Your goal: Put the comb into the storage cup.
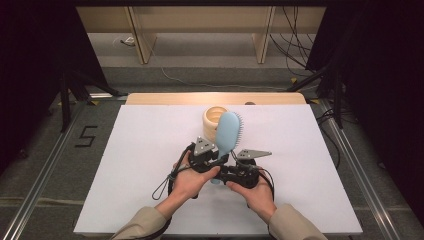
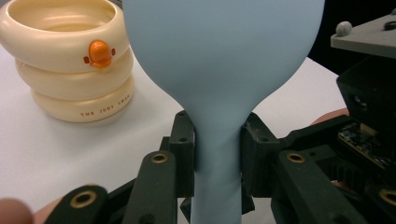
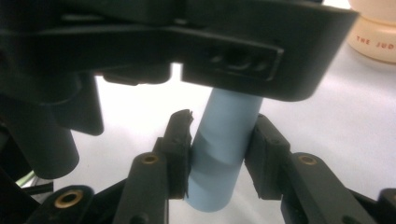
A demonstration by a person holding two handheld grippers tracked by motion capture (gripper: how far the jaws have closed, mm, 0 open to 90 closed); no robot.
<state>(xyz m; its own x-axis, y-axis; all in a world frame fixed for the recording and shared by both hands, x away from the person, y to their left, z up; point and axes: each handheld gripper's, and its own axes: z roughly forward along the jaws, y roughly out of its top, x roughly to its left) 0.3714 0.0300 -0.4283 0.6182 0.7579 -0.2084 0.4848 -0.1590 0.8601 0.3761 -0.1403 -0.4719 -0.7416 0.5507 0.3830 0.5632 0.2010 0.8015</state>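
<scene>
A light blue hairbrush [image 1: 228,134] stands tilted above the white table, bristles facing right, head pointing away from me. My left gripper [image 1: 216,159] is shut on the neck of its handle; in the left gripper view both pads press the blue hairbrush [image 2: 219,84] just below its head. My right gripper [image 1: 226,175] grips the lower end of the handle; its own view has the blue handle [image 3: 224,144] squeezed between both jaws, under the left gripper's black body [image 3: 187,46]. A cream ribbed cup [image 1: 214,119] with an orange duck mark stands just behind the brush.
The white table sheet [image 1: 140,165] spreads wide to left and right of the hands. The cream cup [image 2: 70,60] sits close to the left of the brush head in the left gripper view. Beyond the table's far wooden edge [image 1: 215,98] lie cables and stand legs on the floor.
</scene>
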